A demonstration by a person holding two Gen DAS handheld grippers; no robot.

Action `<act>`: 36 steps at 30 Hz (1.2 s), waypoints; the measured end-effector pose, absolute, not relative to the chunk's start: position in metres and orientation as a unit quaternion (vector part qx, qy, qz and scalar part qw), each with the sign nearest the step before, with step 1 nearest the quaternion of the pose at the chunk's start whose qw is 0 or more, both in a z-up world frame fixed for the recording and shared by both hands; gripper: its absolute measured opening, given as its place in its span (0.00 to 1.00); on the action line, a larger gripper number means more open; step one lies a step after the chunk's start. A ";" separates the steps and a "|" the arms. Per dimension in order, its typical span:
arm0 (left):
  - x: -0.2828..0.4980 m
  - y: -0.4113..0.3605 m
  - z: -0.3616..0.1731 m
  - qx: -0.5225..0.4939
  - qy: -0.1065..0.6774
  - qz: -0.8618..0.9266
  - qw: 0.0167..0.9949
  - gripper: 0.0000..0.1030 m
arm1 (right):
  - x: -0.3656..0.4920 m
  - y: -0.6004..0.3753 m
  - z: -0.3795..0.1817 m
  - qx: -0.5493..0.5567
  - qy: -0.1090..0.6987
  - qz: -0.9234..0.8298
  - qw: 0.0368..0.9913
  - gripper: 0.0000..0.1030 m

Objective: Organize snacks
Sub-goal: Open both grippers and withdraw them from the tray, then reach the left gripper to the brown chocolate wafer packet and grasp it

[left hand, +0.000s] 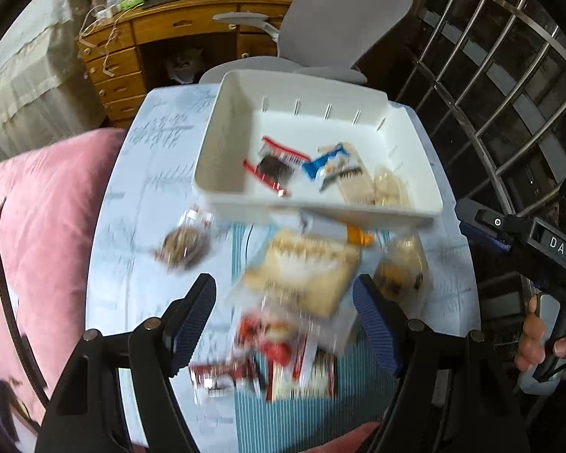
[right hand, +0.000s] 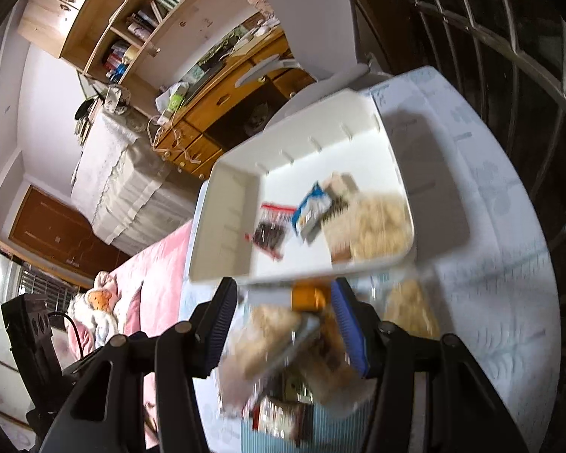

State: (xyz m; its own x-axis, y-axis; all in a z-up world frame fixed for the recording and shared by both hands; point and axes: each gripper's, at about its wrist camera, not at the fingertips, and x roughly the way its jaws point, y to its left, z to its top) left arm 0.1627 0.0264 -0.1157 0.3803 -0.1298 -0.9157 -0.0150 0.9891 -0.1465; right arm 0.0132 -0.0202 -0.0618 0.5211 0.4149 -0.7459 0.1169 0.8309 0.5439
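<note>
Snacks lie in a blurred heap (left hand: 302, 283) near the surface's (left hand: 132, 196) front edge, a round packet (left hand: 183, 249) left of it, more packets (left hand: 279, 168) inside the white bin (left hand: 215, 132) at the far edge. Left claw (left hand: 283, 317) gapes apart above the heap; right claw (right hand: 283, 328) likewise stands apart, gripping nothing.

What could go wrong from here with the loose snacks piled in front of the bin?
1. Both grippers, left gripper and right gripper, hang open over the same overlapping pile of packets; they may collide or grab several at once.
2. The round packet lies apart near the table's side towards the pink bedding; a sweep might knock it off.
3. The white bin sits near the table's far edge; a push might shift it.
</note>
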 end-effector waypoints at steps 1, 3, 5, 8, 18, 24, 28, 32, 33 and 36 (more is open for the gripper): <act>0.153 0.028 -0.116 -0.066 0.556 -0.027 0.828 0.72 | 0.003 -0.019 -0.063 0.275 0.486 0.092 0.825 0.51; 0.132 0.030 -0.116 -0.071 0.554 -0.014 0.830 0.72 | -0.013 -0.015 -0.066 0.273 0.494 0.095 0.820 0.51; 0.113 0.031 -0.115 -0.078 0.552 -0.008 0.830 0.72 | -0.029 -0.012 -0.070 0.271 0.500 0.100 0.816 0.51; 0.086 0.030 -0.115 -0.076 0.558 0.004 0.826 0.72 | -0.050 -0.007 -0.075 0.266 0.513 0.102 0.810 0.51; 0.018 0.034 -0.109 -0.033 0.579 0.015 0.815 0.72 | -0.105 0.012 -0.095 0.281 0.536 0.122 0.787 0.51; 0.013 0.042 -0.121 -0.028 0.595 -0.014 0.803 0.73 | -0.121 0.029 -0.100 0.257 0.545 0.115 0.790 0.51; 0.016 0.053 -0.139 0.002 0.616 -0.024 0.788 0.73 | -0.131 0.045 -0.106 0.236 0.553 0.108 0.792 0.51; 0.026 0.065 -0.151 0.022 0.634 -0.040 0.772 0.73 | -0.141 0.065 -0.111 0.217 0.552 0.094 0.800 0.51; 0.029 0.069 -0.152 0.025 0.634 -0.046 0.771 0.73 | -0.143 0.072 -0.111 0.207 0.551 0.086 0.804 0.51; 0.040 0.081 -0.156 0.036 0.636 -0.069 0.767 0.73 | -0.145 0.087 -0.112 0.195 0.544 0.070 0.813 0.51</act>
